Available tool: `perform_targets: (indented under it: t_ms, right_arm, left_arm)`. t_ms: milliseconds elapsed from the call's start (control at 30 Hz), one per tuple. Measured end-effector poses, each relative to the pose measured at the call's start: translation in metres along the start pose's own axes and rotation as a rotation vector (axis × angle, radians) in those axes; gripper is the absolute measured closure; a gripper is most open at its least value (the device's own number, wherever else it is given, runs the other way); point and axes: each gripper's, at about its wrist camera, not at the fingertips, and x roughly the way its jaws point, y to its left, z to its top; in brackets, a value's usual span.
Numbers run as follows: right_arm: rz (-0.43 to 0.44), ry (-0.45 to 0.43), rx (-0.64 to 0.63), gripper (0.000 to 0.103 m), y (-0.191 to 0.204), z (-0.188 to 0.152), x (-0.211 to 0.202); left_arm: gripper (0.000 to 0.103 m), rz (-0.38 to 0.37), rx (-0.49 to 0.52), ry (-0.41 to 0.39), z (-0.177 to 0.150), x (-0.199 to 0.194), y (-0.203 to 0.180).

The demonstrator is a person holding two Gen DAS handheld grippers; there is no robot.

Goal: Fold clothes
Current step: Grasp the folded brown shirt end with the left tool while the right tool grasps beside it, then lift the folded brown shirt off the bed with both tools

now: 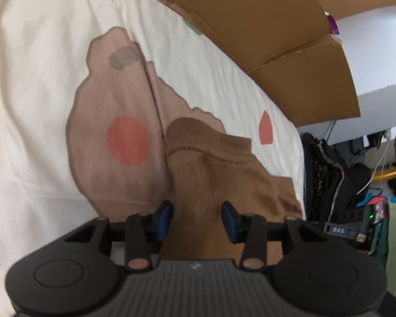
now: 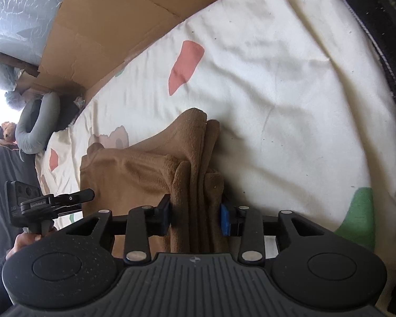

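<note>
Brown garment (image 2: 150, 174), "DAS" on left gripper (image 2: 74, 198)

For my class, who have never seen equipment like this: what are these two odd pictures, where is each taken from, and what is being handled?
No robot here: a person carries a hand-held gripper in each hand, each with a wide-angle camera looking along its two fingers. One picture comes from the left gripper, the other from the right gripper. Both look down on a cream bedcover with coloured patches, cardboard behind it. A brown garment lies there, partly folded. Its bunched folds fill the right gripper's gap; cloth also runs between the left gripper's blue pads, without clearly touching them.
</note>
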Motion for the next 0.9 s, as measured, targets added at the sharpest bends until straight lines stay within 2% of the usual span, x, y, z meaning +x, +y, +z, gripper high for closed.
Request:
perform_targets:
  t_ms: [67,100,167,200,567,700,900]
  right_arm:
    - [0.01,-0.005,-0.007,0.065,0.001,0.001,0.003]
    - [0.01,-0.005,-0.019,0.066,0.002,0.002,0.004]
    - [0.004,-0.001,-0.034,0.08,0.006,0.003,0.004]
    - [0.004,0.001,-0.036,0.08,0.007,0.003,0.005]
    - [-0.041,-0.045,-0.098,0.085,0.038,-0.003,-0.022]
    - [-0.052,-0.042,-0.146,0.085,0.058,-0.009,-0.038]
    - [-0.059,-0.036,-0.217,0.085,0.088,-0.019,-0.064]
  left_arm:
    - [0.075,-0.007,-0.01,0.0,0.001,0.004,0.001]
    - [0.087,0.001,-0.008,0.003,0.002,0.007,0.0]
    - [0.089,0.021,0.0,0.005,0.001,0.01,-0.004]
    - [0.091,0.03,0.004,0.0,0.001,0.01,-0.007]
    - [0.094,0.124,0.06,-0.029,-0.009,-0.02,-0.061]
    - [0.094,0.177,0.064,-0.034,-0.017,-0.037,-0.082]
    - [0.094,0.209,0.069,-0.032,-0.028,-0.062,-0.114]
